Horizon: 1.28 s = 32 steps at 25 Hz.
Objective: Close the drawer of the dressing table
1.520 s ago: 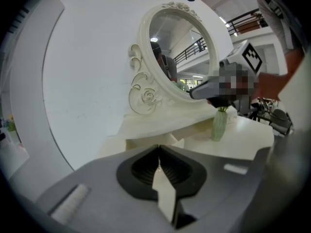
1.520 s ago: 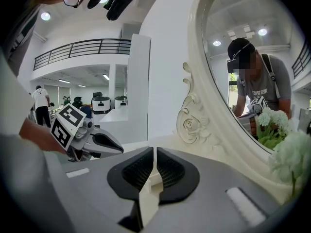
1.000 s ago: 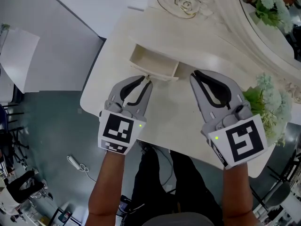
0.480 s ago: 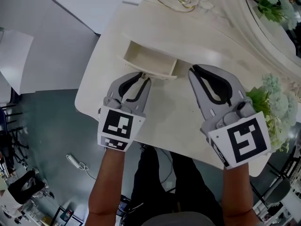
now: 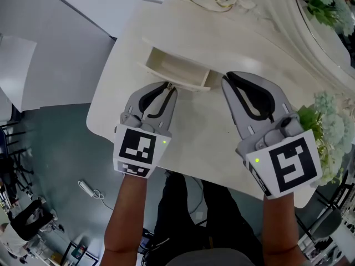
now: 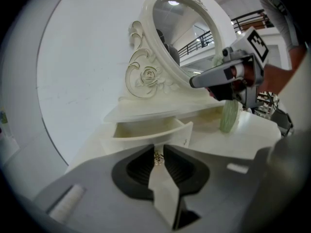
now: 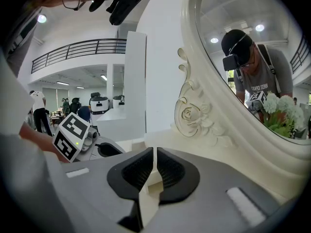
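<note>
Cream-white drawer [image 5: 177, 71] sticks out on the far side of the counter [image 5: 194, 132], so it is not shut yet. Now the left hand-held gripper [image 5: 168, 87] pinches its gold knob [image 6: 158, 158]. Just to the right, the right hand-held gripper [image 5: 224, 81] is closed on nothing. The drawer needs a push in.

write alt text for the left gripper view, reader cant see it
The left gripper is shut on the small gold knob of a cream drawer, which stands open. Behind the drawer rises an ornate oval mirror, and the right gripper hovers at the right of the picture.
</note>
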Each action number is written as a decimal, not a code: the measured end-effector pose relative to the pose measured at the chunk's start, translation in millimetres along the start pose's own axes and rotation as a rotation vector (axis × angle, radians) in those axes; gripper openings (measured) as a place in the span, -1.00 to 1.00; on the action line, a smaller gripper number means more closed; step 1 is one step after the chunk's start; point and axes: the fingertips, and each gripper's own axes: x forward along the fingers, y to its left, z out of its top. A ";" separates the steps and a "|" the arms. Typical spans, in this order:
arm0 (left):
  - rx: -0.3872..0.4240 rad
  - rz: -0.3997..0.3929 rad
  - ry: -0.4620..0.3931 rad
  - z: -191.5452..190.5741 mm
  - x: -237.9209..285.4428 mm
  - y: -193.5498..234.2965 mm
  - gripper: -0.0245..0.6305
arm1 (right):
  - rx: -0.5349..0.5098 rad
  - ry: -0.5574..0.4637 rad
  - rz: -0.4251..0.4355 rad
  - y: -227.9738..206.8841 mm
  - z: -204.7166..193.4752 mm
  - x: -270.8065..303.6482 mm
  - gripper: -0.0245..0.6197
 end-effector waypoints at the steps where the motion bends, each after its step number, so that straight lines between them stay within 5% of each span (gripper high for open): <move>1: 0.000 0.000 -0.001 0.5 1.0 0.3 -0.73 | 0.000 0.000 0.000 -0.1 0.3 0.8 -0.84; 32: 0.022 -0.013 0.021 23.2 40.7 16.5 -0.74 | 0.001 0.022 -0.033 -31.6 4.7 18.1 -0.84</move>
